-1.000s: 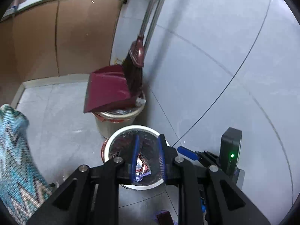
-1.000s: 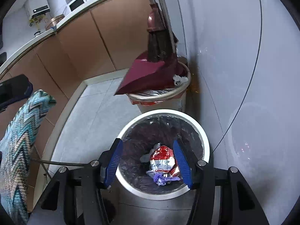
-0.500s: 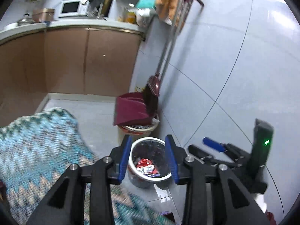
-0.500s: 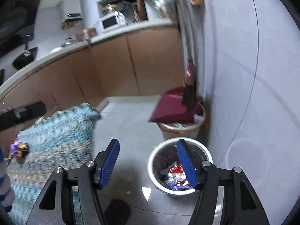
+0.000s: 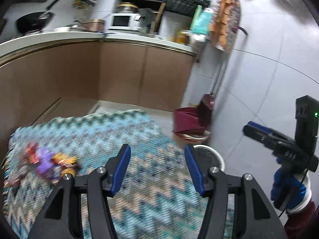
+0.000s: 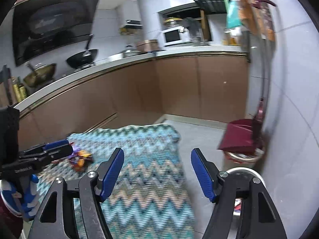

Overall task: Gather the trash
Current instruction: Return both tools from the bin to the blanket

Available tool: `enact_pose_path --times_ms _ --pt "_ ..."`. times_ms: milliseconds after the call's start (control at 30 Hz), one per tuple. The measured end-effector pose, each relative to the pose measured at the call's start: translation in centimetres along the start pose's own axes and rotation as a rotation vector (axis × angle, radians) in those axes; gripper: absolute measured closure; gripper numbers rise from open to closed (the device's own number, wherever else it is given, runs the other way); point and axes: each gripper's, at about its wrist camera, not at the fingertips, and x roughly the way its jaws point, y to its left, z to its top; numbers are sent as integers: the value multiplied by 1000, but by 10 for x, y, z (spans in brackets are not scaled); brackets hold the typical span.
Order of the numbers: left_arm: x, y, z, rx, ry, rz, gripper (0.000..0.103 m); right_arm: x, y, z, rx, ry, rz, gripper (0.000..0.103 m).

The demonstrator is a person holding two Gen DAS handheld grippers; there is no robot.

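Both claws — left claw (image 5: 157, 169) and right claw (image 6: 157, 172) — spread apart, empty, above the zigzag-cloth table (image 5: 139, 139); candy wrappers (image 5: 47, 163) lie left of the left claw, so reaching them comes next.

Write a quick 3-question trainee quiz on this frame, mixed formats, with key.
1. True or false: the left gripper is shut on a wrapper.
2. Multiple choice: the pile of wrappers lies on (A) the zigzag cloth, (B) the kitchen counter, (C) the floor.
3. Fill in: the white bin stands on the floor beside the ____ wall.

Key
1. False. Both the left gripper and the right gripper are open and empty.
2. A.
3. Tiled; the dustpan rests on a second bin just behind it.
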Motion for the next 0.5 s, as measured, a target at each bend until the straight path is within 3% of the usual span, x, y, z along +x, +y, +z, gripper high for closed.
enact_pose_path --times_ms 233,500 --pt "-35 78 -24 -84 -14 102 49 35 51 4 -52 45 103 35" --pt "-49 154 -45 -157 -4 188 49 81 96 3 -103 109 210 35"
